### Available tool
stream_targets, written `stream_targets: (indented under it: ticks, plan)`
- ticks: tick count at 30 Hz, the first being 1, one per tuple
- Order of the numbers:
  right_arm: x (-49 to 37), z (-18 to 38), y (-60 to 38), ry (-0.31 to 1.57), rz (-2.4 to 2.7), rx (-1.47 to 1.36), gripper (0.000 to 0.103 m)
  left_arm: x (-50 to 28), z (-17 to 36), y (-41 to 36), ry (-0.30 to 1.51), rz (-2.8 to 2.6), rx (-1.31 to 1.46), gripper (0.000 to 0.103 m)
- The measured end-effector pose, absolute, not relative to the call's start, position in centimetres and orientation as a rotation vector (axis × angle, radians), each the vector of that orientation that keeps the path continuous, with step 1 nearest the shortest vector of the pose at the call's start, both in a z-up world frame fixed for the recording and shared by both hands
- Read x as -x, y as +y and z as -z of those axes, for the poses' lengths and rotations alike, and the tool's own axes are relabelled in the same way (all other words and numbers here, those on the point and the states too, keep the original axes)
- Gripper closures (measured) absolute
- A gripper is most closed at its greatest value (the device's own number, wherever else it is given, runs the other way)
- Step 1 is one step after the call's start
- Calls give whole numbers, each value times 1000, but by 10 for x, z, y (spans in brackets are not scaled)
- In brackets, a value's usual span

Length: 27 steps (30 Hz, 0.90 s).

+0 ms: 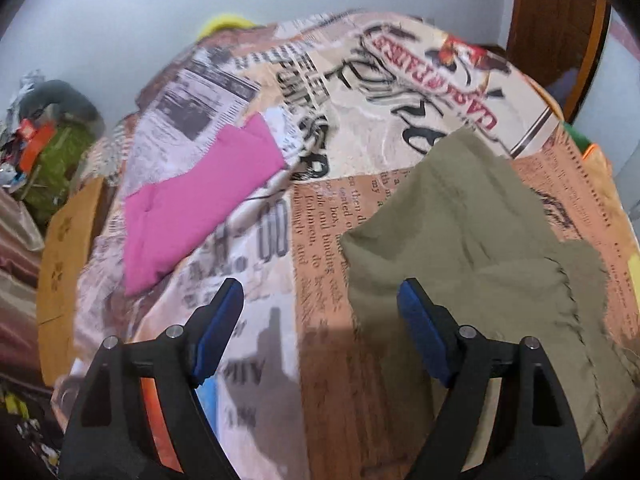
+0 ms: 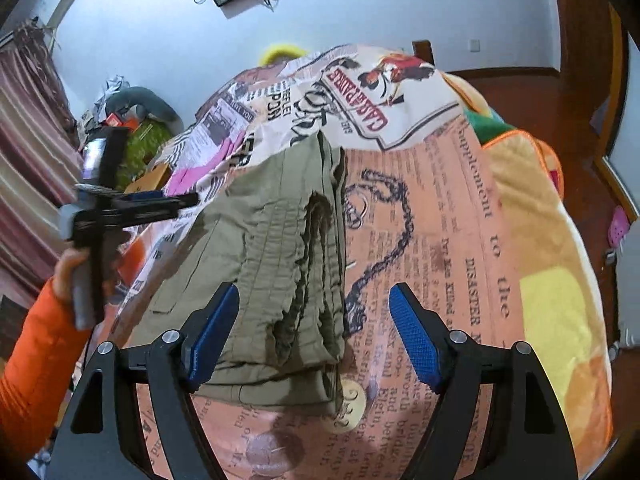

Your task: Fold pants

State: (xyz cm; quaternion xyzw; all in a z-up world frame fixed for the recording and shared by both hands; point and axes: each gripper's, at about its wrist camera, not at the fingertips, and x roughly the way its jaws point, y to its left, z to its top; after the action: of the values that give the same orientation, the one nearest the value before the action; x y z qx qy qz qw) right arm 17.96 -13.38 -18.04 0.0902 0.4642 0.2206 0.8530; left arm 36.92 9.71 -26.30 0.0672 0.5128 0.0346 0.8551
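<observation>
Olive green pants (image 2: 276,248) lie folded in a long stack on the newspaper-print bedspread (image 2: 460,216); they also show in the left wrist view (image 1: 472,248). My right gripper (image 2: 314,332) is open and empty, hovering just above the near end of the pants. My left gripper (image 1: 320,328) is open and empty above the bedspread (image 1: 320,208), left of the pants' edge. The left gripper also shows in the right wrist view (image 2: 120,204), held in an orange-sleeved hand.
A folded pink garment (image 1: 192,204) lies on the bed to the left. A cluttered pile with green fabric (image 1: 52,160) sits past the bed's left edge. A wooden door (image 1: 556,20) stands at far right. A yellow and orange blanket (image 2: 552,280) covers the bed's right side.
</observation>
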Motion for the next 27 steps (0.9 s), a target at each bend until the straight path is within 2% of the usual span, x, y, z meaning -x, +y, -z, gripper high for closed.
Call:
stream_targets:
  ticks: [10,12,14,15,16,20,27]
  plan:
    - [-187,203,-147,1028,-401,-218,28,-436,316,104,1237,84,17,24]
    - [-189,208,-150,1045,-393,-216,28,-437,322,101,1248,91,32,30]
    - [-190,210,-153,1052,-389,-214,28,-435,321,96,1235,99,20,49]
    - [-191,210,-154,1051,-387,-214,28,-433,319,93,1234,117,25,69]
    - [-191,210,-155,1050,-387,-215,28,-430,318,91,1237,133,31,82]
    - [-189,205,-155,1038,-402,-224,28,-420,312,84,1206,93,-64,87]
    - [-179,188,-149,998,-428,-203,28,-386,291,109,1182,8,-19,94]
